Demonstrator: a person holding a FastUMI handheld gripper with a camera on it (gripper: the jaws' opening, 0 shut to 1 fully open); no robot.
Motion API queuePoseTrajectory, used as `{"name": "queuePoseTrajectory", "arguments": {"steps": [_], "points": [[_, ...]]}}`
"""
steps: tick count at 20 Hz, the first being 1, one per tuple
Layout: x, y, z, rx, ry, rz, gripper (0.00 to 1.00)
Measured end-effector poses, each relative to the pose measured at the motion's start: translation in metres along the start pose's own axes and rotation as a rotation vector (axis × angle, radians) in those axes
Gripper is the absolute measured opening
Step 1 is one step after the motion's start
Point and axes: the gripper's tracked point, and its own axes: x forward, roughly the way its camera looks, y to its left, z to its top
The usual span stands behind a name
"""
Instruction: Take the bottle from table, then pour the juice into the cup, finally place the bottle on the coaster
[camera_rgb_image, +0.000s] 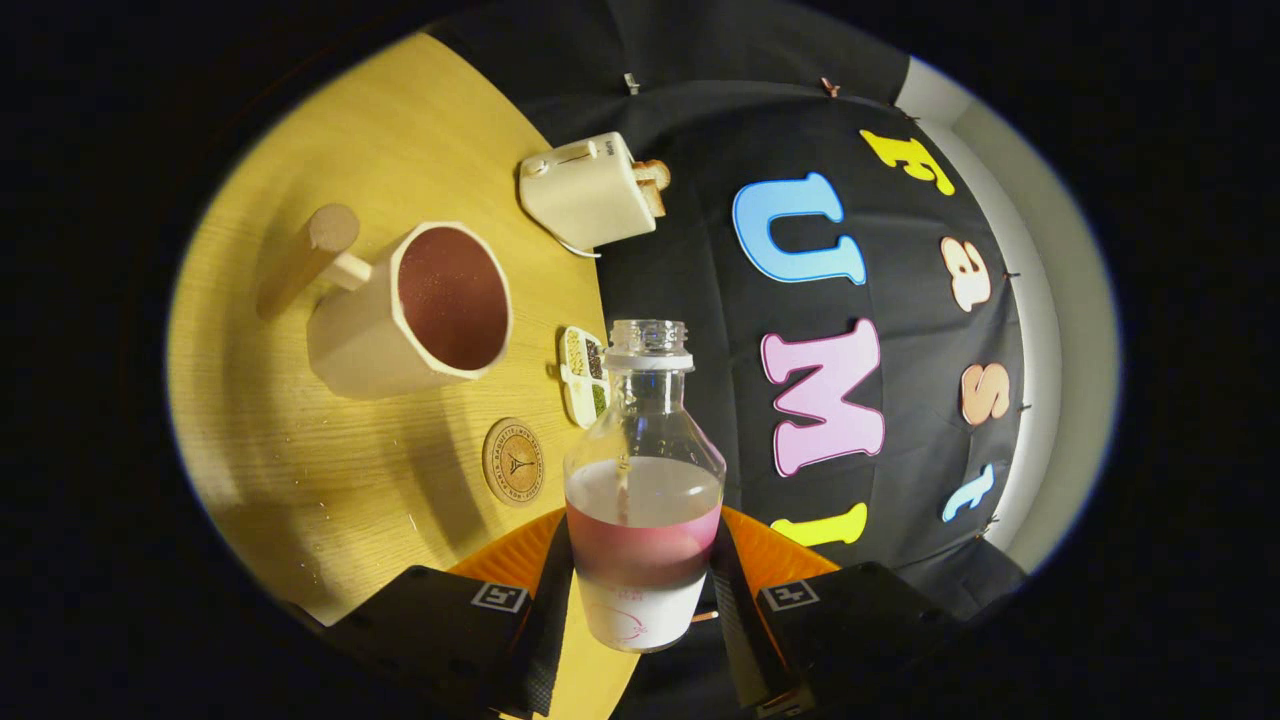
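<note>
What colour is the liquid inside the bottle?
Pink-red, in the clear plastic bottle held by the tool; gripper view.

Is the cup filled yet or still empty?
Filled: red juice shows inside the cup. The bottle, uncapped and part full, sits clamped between the gripper fingers.

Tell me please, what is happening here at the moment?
A person's handheld gripper is shut on a clear, uncapped bottle partly filled with pink juice, holding it tilted. Beyond the fingers, on the wooden table, stands a cup with pink juice in it. The round coaster between cup and bottle is bare.
</note>
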Motion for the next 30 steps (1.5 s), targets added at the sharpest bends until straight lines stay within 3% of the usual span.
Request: {"name": "queuePoseTrajectory", "arguments": {"steps": [17,30], "points": [[0.012,0.014,0.006,-0.299,0.005,0.028,0.69],[0.014,0.012,0.001,-0.372,0.016,0.028,0.69]]}}
